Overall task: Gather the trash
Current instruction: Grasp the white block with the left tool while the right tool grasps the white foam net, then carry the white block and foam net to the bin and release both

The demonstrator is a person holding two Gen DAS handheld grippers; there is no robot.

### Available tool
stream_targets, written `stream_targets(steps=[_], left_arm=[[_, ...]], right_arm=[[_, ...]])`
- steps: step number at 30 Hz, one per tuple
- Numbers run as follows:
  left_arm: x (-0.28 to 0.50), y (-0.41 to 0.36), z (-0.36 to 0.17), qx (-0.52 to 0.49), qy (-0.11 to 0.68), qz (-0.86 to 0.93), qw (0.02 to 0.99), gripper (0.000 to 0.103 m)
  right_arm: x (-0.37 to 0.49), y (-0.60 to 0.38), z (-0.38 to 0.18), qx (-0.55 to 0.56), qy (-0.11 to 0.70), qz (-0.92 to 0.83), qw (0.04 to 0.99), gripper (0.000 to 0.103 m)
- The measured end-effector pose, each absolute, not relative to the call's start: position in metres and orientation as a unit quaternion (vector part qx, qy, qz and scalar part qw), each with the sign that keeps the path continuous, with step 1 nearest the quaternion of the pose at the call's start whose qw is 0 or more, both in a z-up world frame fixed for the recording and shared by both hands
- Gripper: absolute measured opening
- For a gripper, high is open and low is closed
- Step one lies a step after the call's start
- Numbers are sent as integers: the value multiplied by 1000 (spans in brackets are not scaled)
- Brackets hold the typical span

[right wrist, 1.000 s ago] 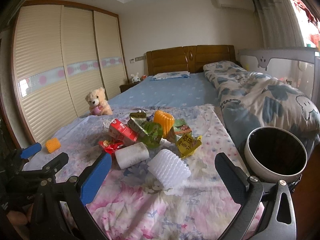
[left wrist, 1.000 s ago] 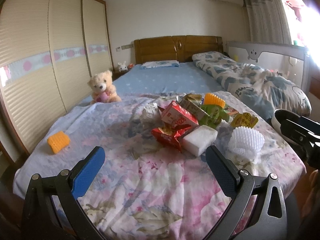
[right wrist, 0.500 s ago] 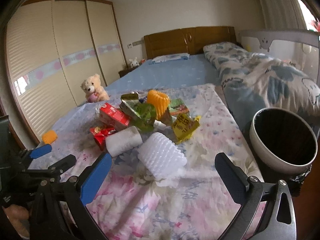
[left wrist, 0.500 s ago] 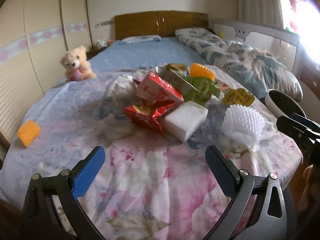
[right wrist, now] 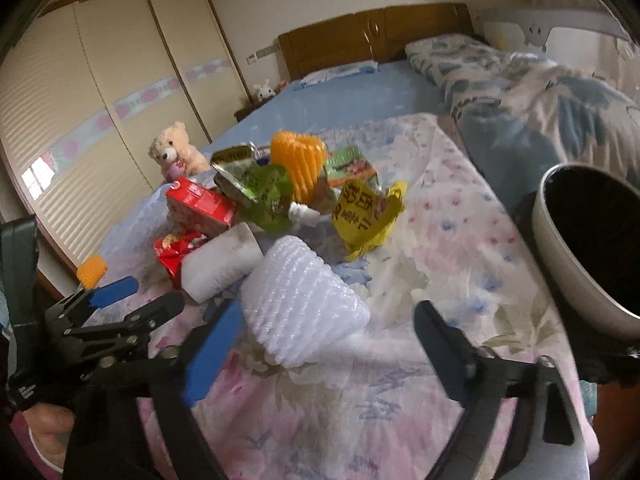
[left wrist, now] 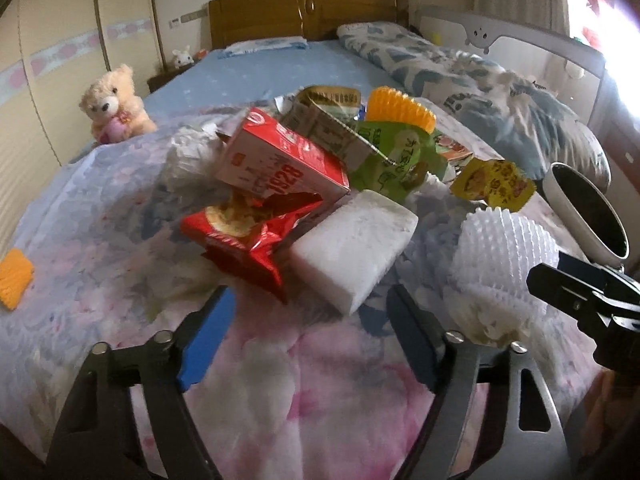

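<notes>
Here, both left gripper (left wrist: 308,320) and right gripper (right wrist: 324,332) blurred, jaws just narrowing yet apart, empty; bin (right wrist: 560,256) half cropped.

Bed (left wrist: 280,76) with floral sheet (left wrist: 320,392) spread over its foot end. Litter heap centred on the sheet — red carton (left wrist: 280,160), red snack bag (left wrist: 244,236), white foam block (left wrist: 352,248), white foam net (left wrist: 500,264), yellow wrapper (left wrist: 496,186). Left of the heap: teddy bear (left wrist: 114,106), orange foam piece (left wrist: 14,278).
</notes>
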State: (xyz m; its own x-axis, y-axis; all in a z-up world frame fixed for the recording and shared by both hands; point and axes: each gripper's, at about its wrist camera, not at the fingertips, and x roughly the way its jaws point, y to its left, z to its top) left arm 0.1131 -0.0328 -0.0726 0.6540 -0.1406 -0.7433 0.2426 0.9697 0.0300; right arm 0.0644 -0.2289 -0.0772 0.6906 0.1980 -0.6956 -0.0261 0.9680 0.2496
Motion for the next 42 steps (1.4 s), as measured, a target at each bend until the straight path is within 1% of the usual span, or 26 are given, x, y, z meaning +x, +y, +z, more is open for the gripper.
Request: stream_targets(steps=[2,3,4,5,6,7,10,13,18,28,42], left_arm=[[120,-37,-77,67,409,-108,904,56],[124,-39,-80,66,415,-112,900,53],[125,-41,-81,64,418,-118,898,44],[125,-43,-81,64,418,-125,898,33],[124,-46,-80,67,415,-135,897,28],[122,-49,-80,76,411,-134,899,28],[117,-53,-79,87,401,-140,901,26],[115,-48,-77,65,403,-154,900,25],[102,-47,-68,49,395,-175,901,24],[77,-77,-47,61,367,-220,902,24],[64,-121,-34,82,355,-268,892,24]], right_arm=[[68,-231,-80,119,394,66,909,69],[69,-231,-82,122,395,68,908,60],[69,-231,-83,124,398,69,907,53],[70,-231,-83,124,398,69,906,51],[69,-231,-83,125,398,69,906,44],[68,-231,-84,127,398,72,906,35],[66,-231,-84,134,397,77,905,26],[60,-231,-83,135,393,81,906,22],[48,-235,-75,135,381,76,911,19],[25,-259,-58,139,363,48,920,17],[-4,-299,-40,159,335,7,929,12]])
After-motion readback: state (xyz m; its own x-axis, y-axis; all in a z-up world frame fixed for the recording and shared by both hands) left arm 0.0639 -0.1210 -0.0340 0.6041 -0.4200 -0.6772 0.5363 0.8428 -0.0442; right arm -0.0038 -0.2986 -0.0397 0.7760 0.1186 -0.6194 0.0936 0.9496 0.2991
